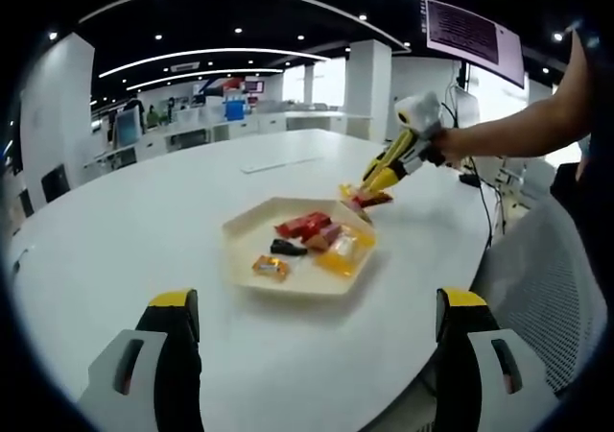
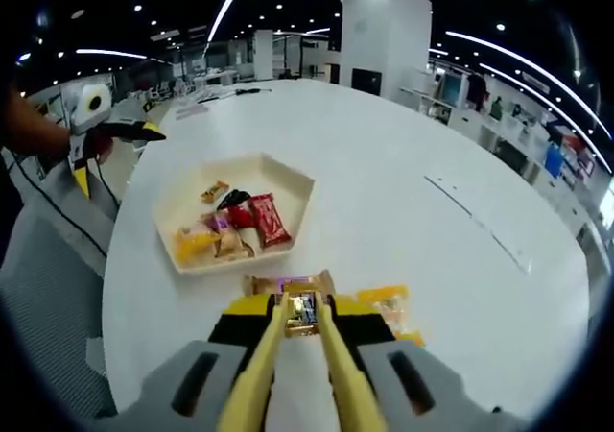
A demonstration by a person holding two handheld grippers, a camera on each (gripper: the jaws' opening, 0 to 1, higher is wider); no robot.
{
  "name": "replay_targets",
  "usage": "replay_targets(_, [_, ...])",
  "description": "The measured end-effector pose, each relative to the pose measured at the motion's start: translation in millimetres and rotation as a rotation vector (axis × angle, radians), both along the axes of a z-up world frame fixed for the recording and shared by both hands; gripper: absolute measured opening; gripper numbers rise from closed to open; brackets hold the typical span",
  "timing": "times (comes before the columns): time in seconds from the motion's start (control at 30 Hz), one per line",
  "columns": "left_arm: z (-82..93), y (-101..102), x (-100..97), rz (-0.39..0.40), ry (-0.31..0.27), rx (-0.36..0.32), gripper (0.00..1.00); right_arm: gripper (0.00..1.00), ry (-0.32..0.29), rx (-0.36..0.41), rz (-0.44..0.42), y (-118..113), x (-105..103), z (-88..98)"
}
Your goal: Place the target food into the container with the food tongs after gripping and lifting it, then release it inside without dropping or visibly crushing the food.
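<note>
Nearest, in the right gripper view, yellow food tongs [image 2: 293,355] are held between the fingers of the right gripper [image 2: 293,379], and a small wrapped snack [image 2: 303,313] is pinched at the tong tips, just above the white counter [image 2: 432,240]. Beside it, loose snack packets [image 2: 389,307] are seen lying on the counter, outside the tray. Farther off, a cream hexagonal tray [image 2: 288,178] is seen holding a red packet [image 2: 268,219], a black one and yellow ones. In the left gripper view, the left gripper [image 1: 312,355] is held with its fingers spread wide and empty, above the near counter edge, with the tray [image 1: 249,223] beyond.
</note>
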State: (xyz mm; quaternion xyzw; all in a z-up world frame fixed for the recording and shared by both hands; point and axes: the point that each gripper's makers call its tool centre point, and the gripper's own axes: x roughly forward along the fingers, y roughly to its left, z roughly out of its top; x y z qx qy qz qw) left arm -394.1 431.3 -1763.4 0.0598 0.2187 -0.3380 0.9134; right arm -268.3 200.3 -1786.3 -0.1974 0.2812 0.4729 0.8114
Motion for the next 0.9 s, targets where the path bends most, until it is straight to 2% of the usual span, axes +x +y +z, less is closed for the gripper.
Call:
replay_targets(0.43, [3.2,0.7,0.8,0.007,-0.011,-0.006,0.99,0.21,-0.013,0.018,0.020,26.4,-0.2,23.8])
replay_targets(0.9, [4.6,-0.2,0.8,0.001,-0.024,-0.003,0.99,0.21,-0.030,0.047,0.085,77.4,-5.2,47.7])
